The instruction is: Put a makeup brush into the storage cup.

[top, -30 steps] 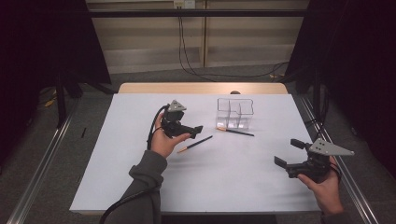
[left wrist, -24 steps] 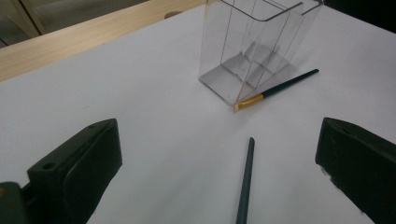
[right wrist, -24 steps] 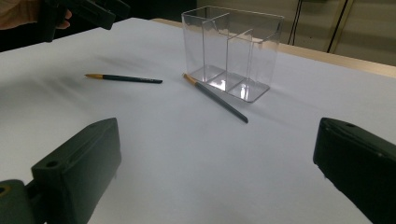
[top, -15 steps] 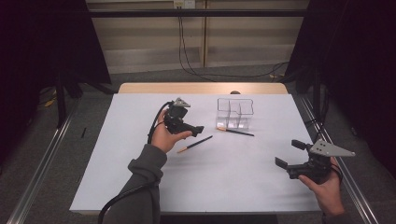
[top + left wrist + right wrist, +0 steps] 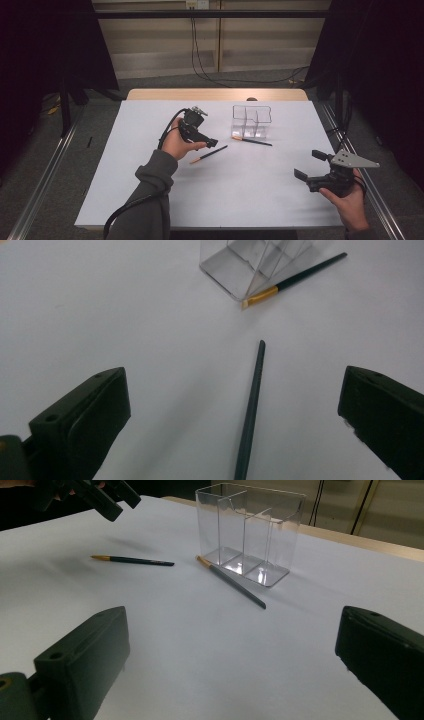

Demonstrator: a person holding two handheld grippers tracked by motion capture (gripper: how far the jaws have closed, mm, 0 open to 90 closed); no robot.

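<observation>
Two thin dark brushes with yellowish tips lie on the white table. One brush [image 5: 208,154] [image 5: 251,407] [image 5: 132,560] lies just below my left gripper [image 5: 206,141] [image 5: 235,390], which hovers open over it, the handle running up between the jaws. The other brush [image 5: 252,141] [image 5: 295,279] [image 5: 232,582] rests against the front of a clear plastic organizer [image 5: 251,120] [image 5: 250,265] [image 5: 250,530]. My right gripper [image 5: 309,164] [image 5: 232,630] is open at the right front of the table, holding nothing and facing the organizer from a distance.
The white sheet covers the table [image 5: 125,165], with a wooden edge [image 5: 215,94] at the back. The organizer has several compartments that look bare. In the right gripper view my left gripper [image 5: 95,495] shows at the top left. Dark curtains stand on both sides.
My left gripper has shifted slightly right and down toward the near brush. The right gripper has barely moved. Brushes and organizer lie as before.
</observation>
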